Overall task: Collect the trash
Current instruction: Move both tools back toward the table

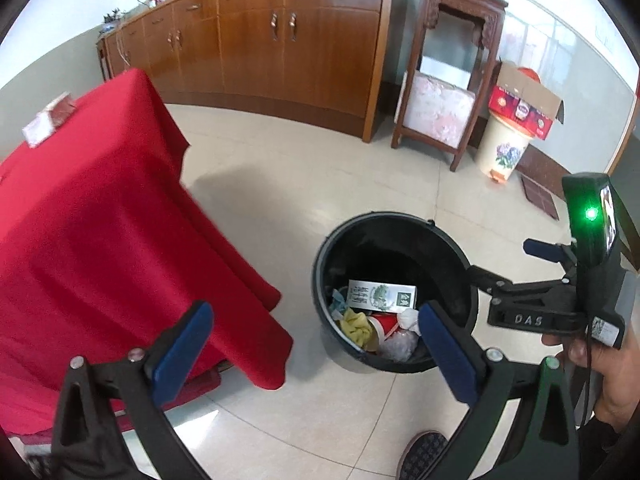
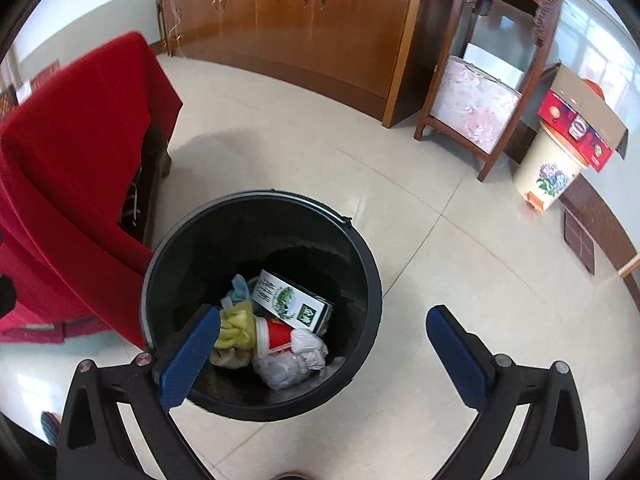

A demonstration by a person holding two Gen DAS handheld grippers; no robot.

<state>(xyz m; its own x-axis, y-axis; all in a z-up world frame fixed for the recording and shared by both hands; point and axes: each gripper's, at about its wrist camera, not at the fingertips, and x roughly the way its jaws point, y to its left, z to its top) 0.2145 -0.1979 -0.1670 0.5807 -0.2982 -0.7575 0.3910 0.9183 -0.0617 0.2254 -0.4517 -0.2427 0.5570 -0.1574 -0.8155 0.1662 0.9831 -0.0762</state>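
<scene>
A tiled floor (image 2: 420, 240) lay open between a long wooden cabinet (image 2: 320, 20) and a red-draped table (image 1: 100, 208). A black bin (image 2: 262, 300) stood just beside the cloth's hanging edge, holding a white box (image 2: 288, 300), yellow rag (image 2: 236, 328), red cup (image 2: 276, 336) and crumpled plastic (image 2: 288, 364). Left gripper (image 1: 316, 344) and right gripper (image 2: 324, 356) both had jaws spread wide, empty.

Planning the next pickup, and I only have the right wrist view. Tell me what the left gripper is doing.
Observer: The left gripper is open with nothing between its fingers. The red tablecloth is on its left and the black bin on its right.
Operator: Now describe the other one from outside.
Observer: A hand holds the right gripper beside the bin, and a green light glows on its body.
</scene>
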